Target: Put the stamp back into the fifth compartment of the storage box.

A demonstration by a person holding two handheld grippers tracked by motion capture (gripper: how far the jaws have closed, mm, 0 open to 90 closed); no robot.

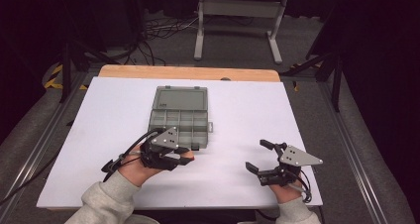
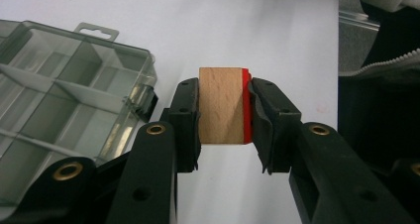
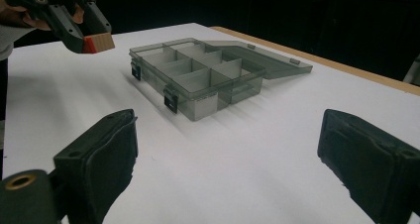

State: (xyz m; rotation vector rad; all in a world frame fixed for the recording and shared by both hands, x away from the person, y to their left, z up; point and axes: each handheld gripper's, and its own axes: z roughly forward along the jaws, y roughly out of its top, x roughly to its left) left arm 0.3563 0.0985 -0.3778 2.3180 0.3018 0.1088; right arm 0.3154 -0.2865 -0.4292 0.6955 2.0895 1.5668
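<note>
A wooden block with one red face [image 2: 225, 105] is clamped between the jaws of the left gripper [image 2: 224, 117], just beside the open compartment box [image 1: 179, 116]. The right gripper [image 1: 258, 157] is held open, well apart from the box.

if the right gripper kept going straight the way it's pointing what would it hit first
Probably the open compartment box. It lies straight ahead between the open jaws of the right gripper, with bare white table before it. Depth is hard to judge, so it might pass over the box.
</note>
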